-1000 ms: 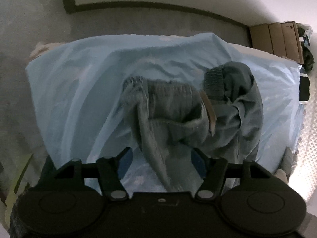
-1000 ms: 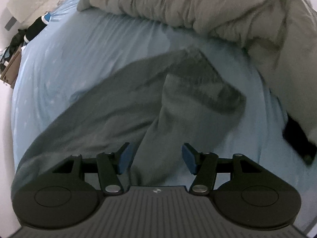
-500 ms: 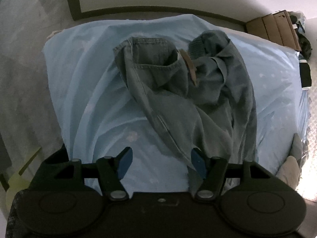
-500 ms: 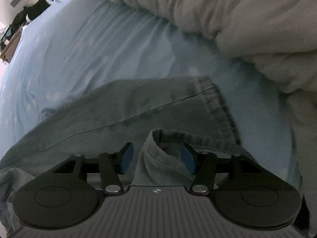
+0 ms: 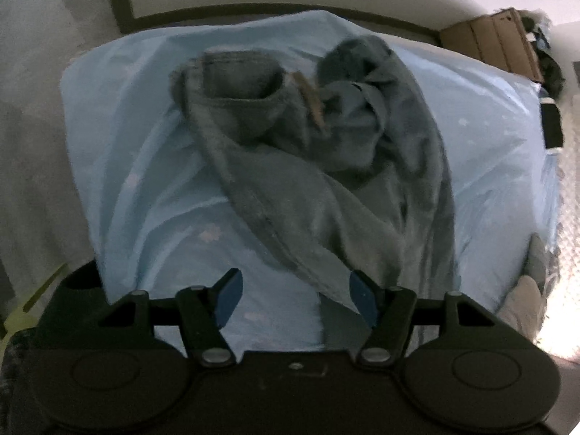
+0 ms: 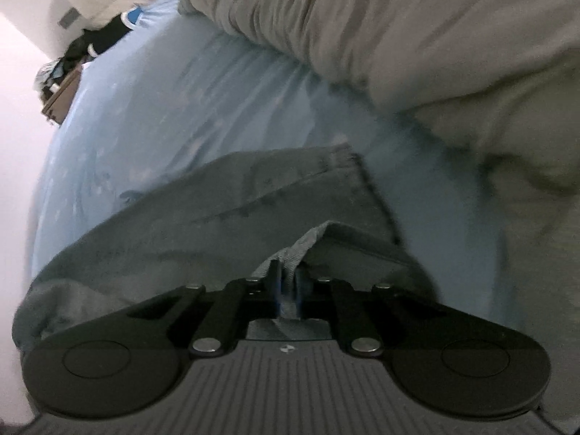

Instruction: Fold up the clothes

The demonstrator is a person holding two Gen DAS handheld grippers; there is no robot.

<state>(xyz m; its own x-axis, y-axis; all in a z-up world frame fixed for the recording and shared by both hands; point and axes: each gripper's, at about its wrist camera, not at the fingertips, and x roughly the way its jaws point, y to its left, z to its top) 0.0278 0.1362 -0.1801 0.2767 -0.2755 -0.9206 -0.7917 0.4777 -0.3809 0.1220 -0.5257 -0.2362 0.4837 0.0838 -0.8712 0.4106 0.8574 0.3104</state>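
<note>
one pair of jeans (image 5: 311,188), one blue bedsheet (image 5: 145,188), one grey duvet (image 6: 417,36) — two tongs, left (image 5: 295,295), right (image 6: 286,282)

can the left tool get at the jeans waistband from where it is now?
Probably yes. The left tool is open and holds nothing, and only bare sheet and a loose leg of the jeans lie before the waistband. The right tool grips a hem.

Black claw (image 5: 293,293) bodies, blue pads (image 5: 229,294), silver pivot screws (image 5: 215,355)
</note>
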